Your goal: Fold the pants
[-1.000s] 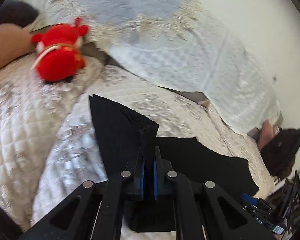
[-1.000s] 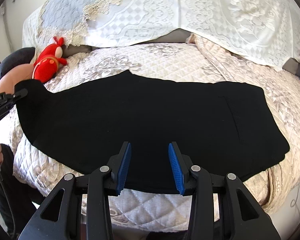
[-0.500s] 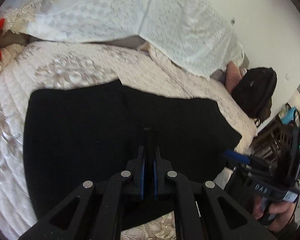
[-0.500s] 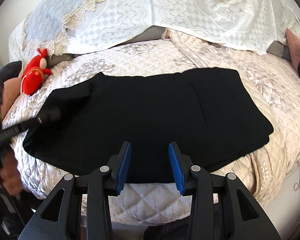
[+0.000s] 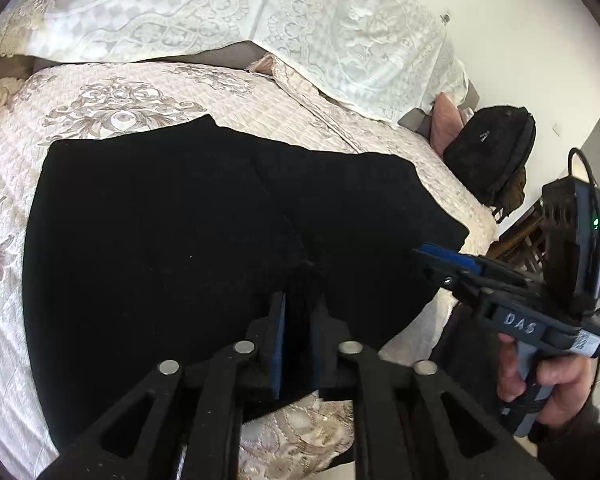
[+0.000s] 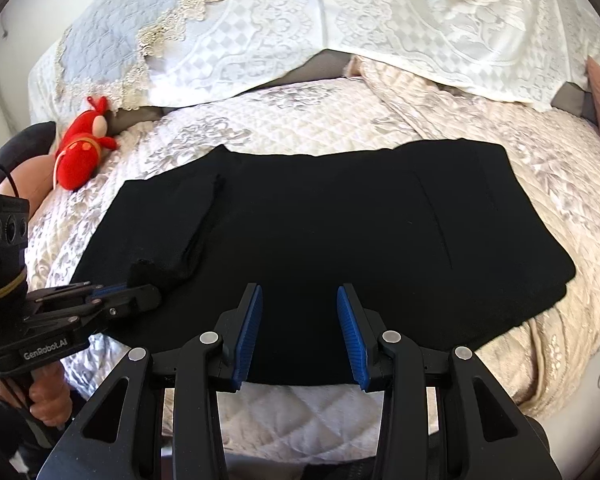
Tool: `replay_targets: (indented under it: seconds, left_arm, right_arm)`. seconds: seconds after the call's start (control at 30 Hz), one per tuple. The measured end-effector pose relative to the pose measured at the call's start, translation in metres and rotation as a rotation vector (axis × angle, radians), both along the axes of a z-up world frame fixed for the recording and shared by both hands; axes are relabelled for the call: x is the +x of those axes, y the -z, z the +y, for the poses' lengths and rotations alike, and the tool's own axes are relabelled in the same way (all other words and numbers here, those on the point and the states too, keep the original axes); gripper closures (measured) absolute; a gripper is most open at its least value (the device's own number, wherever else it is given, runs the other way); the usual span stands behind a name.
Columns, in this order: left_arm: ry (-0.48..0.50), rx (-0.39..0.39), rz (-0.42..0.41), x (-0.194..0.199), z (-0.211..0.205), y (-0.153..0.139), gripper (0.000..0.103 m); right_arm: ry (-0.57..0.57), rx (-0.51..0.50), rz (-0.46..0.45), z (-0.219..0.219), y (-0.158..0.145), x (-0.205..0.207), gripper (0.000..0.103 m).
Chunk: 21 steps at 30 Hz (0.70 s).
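Observation:
Black pants (image 6: 340, 216) lie folded lengthwise across the quilted bed; they also fill the left wrist view (image 5: 180, 240). My left gripper (image 5: 302, 304) is shut on the leg-end fabric, which is carried over onto the rest of the pants. In the right wrist view the left gripper (image 6: 140, 284) sits at the pants' left part, with a folded flap of cloth behind it. My right gripper (image 6: 298, 328) is open and empty just above the near edge of the pants; it also shows at the right of the left wrist view (image 5: 440, 258).
A red plush toy (image 6: 80, 160) lies at the bed's left near the pillows (image 6: 340, 32). A black backpack (image 5: 492, 156) stands off the bed's right side. The bed's front edge (image 6: 300, 412) is just below my right gripper.
My left gripper has carried the leg end rightward over the pants, folding them shorter. My right gripper has stayed open and shifted a little relative to the pants' near edge.

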<state>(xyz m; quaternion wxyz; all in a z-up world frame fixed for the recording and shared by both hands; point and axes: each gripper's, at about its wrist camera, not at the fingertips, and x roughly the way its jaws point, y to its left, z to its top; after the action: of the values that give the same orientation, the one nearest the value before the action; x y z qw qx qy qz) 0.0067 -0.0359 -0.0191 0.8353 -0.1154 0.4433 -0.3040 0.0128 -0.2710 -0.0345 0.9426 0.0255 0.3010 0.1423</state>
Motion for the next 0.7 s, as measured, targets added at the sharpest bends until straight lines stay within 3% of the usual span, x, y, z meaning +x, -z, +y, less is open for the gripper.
replay_targets:
  seconds: [0.1, 0.23, 0.4, 0.47, 0.6, 0.7]
  left_arm:
    - [-0.014, -0.022, -0.032, -0.008, 0.007, -0.014, 0.075]
    - [-0.095, -0.034, -0.070, -0.014, 0.028, -0.030, 0.075]
    - [-0.261, 0.065, -0.071, -0.008, 0.060, -0.026, 0.075]
    - [-0.294, 0.083, -0.039, -0.007, 0.071, -0.018, 0.075]
    - [-0.302, 0.111, 0.005, -0.010, 0.076, 0.002, 0.075]
    - [-0.288, 0.134, -0.018, -0.016, 0.071, 0.003, 0.075]
  right_arm:
    - [-0.019, 0.011, 0.001, 0.004, -0.003, 0.000, 0.063]
    - [-0.067, 0.054, 0.008, 0.014, -0.006, 0.000, 0.063]
    - [-0.166, 0.073, 0.003, 0.041, -0.005, 0.001, 0.064]
    - [-0.219, 0.061, 0.004, 0.056, -0.001, 0.001, 0.079]
    - [-0.259, 0.002, 0.043, 0.078, 0.017, 0.007, 0.085]
    - [-0.250, -0.033, 0.041, 0.080, 0.022, 0.007, 0.087]
